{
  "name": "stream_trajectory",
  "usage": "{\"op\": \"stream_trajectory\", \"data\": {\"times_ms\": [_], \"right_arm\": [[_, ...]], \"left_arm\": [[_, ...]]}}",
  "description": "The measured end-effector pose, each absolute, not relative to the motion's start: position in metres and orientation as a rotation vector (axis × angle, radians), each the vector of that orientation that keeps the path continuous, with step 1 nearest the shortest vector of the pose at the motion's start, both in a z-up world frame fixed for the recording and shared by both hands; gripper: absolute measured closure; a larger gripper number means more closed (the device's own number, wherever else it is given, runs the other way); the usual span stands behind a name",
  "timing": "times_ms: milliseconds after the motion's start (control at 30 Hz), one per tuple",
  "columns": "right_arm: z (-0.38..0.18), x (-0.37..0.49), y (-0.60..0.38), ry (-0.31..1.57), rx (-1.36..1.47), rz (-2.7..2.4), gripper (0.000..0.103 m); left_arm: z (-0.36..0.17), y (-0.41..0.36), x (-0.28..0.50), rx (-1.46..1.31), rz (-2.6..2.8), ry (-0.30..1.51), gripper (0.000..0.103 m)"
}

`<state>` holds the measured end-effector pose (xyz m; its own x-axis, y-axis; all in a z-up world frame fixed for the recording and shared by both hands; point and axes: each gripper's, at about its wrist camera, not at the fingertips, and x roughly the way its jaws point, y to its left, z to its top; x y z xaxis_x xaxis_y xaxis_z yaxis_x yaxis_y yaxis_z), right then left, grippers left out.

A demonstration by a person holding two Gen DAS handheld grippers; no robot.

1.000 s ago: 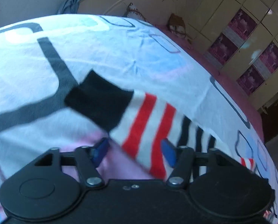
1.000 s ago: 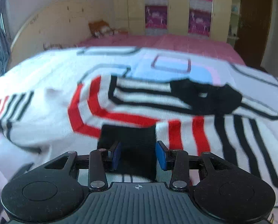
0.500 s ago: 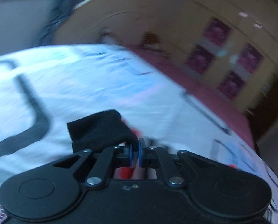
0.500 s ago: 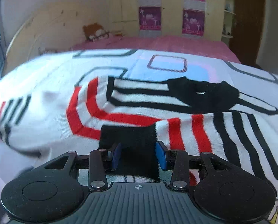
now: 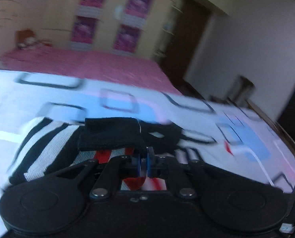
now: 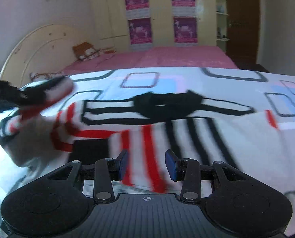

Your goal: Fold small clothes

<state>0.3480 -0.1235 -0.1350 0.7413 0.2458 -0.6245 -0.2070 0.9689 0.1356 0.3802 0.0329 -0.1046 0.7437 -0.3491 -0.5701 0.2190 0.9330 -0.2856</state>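
In the left wrist view we see the left gripper [image 5: 144,163] with its blue pads [image 5: 141,165] pressed together on the black cuff [image 5: 109,136] of a sleeve. The cuff is lifted off the bed and folds over itself just above the fingers, and red and white stripes of the same sleeve hang below the pads. In the right wrist view this gripper appears at the left edge as a dark blurred shape, carrying the sleeve end above the bed cover [image 6: 236,91].

The right gripper [image 6: 146,164] stands partly open, with a clear gap between its blue pads [image 6: 171,165]. A red and white striped part of the sweater [image 6: 151,138] lies in this gap, but we cannot tell if the pads press on it or only stand on both sides of it. A black cuff [image 6: 89,148] lies on the cloth just to the left of the left finger.

The sweater is spread across the middle of the bed cover, nearer to the front edge, with its black collar [image 6: 167,105] pointing to the far edge. The cover is white with blue, pink and dark squares. Behind its far edge there is a pink sheet [image 6: 167,57], then a cream headboard [image 6: 38,47] at the left and a wardrobe [image 6: 161,13] with purple posters.
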Motion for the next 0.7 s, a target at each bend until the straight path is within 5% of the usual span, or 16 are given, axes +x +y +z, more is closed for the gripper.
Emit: {"op": "stream_trajectory", "data": {"times_ms": [100,233,300,333,367,433,467,700], "right_arm": [[-0.134,0.344,-0.153,0.700,0.079,0.213,0.062],[-0.134,0.340,-0.183,0.718,0.129,0.201,0.062],[-0.133,0.338,-0.189,0.716,0.149,0.216,0.062],[-0.132,0.337,-0.189,0.716,0.158,0.229,0.062],[-0.131,0.337,-0.187,0.717,0.165,0.244,0.062],[-0.130,0.338,-0.182,0.718,0.175,0.277,0.045],[-0.128,0.337,-0.178,0.709,0.180,0.296,0.027],[-0.132,0.346,-0.119,0.703,0.037,0.382,0.026]], "left_arm": [[-0.128,-0.008,0.390,-0.137,-0.377,0.726,0.097],[-0.156,-0.035,0.392,-0.041,-0.394,0.837,0.074],[-0.155,-0.034,0.381,-0.019,-0.380,0.828,0.051],[-0.152,-0.031,0.376,-0.007,-0.359,0.806,0.029],[-0.148,-0.025,0.370,0.000,-0.331,0.773,0.023],[-0.141,-0.009,0.357,0.024,-0.280,0.725,0.023],[-0.139,-0.001,0.355,0.038,-0.249,0.716,0.023],[-0.151,0.075,0.328,0.076,0.037,0.733,0.023]]}}
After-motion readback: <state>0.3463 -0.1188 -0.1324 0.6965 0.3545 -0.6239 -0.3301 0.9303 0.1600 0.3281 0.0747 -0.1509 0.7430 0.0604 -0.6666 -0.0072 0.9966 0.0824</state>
